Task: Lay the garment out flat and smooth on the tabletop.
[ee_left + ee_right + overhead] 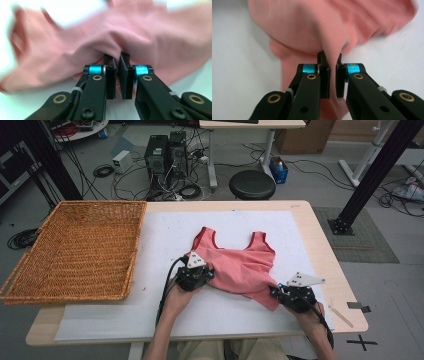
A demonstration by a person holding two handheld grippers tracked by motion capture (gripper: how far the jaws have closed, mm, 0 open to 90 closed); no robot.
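A: Start with the left gripper (pixel 199 272). What is it doing?

B: It is clenched on the pink tank top (pixel 239 262). In the left gripper view its jaws stand nearly together with a fold of the pink cloth (pixel 117 47) pinched between them. From above, it grips the left edge of the garment, below the left shoulder strap.

A: And the right gripper (pixel 278 292)?

B: Also grasping the tank top. In the right gripper view a ridge of the fabric (pixel 332 45) runs down between its jaws, which close on it. From above, it holds the near right corner of the hem.

A: How does the tank top lie?

B: It is rumpled on the white sheet (pixel 165 240) that covers the worktop (pixel 320 250), roughly at the middle and a little toward the near right. The two shoulder straps point to the far side, and the hem is bunched toward the near side between the two grippers.

A: What else sits around it?

B: A wicker basket (pixel 75 251) stands on the left end of the worktop, well apart from the garment and overhanging the left edge. Beyond the far edge, on the floor, there is a round black stool (pixel 252 184), two computer towers (pixel 167 154) and loose cables.

A: And the person?

B: Both forearms come in from the near side, each hand around its gripper.
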